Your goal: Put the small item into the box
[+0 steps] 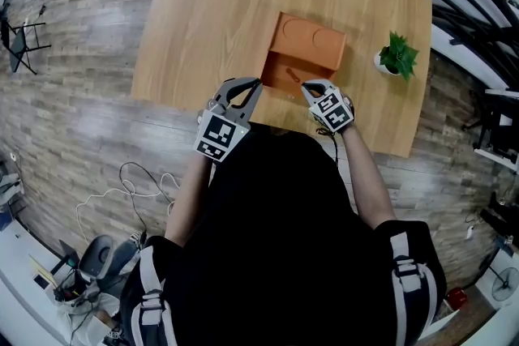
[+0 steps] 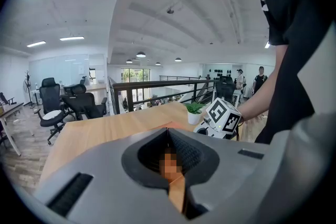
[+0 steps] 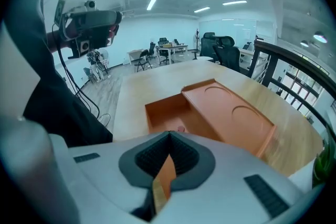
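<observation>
Already the small item (image 3: 181, 128) is lying in the open compartment of the box (image 3: 231, 113), at mid-frame; it is probably light and hard, best pinched across its middle; the left gripper (image 2: 168, 131) and right gripper (image 3: 169, 135) are both sitting closed, holding nothing.

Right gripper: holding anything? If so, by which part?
Nothing. The right gripper is shut and empty; the small item lies in the box.
</observation>
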Motion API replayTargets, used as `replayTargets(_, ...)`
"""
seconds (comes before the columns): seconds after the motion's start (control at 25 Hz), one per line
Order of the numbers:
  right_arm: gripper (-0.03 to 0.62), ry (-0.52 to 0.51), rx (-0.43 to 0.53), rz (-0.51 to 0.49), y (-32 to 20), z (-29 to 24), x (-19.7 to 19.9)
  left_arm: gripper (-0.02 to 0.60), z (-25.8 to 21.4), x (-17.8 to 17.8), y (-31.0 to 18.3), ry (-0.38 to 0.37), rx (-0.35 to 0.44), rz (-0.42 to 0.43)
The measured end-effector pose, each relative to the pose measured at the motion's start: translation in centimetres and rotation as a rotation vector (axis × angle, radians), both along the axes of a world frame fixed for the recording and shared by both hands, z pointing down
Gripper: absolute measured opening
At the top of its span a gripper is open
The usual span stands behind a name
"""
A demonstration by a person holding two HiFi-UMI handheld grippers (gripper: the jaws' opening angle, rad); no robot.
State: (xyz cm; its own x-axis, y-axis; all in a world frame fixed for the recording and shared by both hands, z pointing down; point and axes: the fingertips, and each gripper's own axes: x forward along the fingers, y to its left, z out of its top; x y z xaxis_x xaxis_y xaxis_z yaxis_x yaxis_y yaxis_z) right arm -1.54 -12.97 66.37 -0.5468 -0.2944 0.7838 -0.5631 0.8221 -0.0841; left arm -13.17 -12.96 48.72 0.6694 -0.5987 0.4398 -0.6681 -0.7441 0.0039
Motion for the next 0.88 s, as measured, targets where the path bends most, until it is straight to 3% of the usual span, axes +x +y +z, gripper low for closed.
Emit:
replayTargets(0.32,0.025,-0.117,0.061,-0.010,0.1,-4.3,1.1,0.023,0.0,2.9,0.8,-0.008,-0.010,-0.009)
replayTargets(0.88,0.025,-0.201,0.147,-0.068,1.0,-8.2,4.1,0.023,-0.5,7.0,2.6,-0.036,0.000,-0.067)
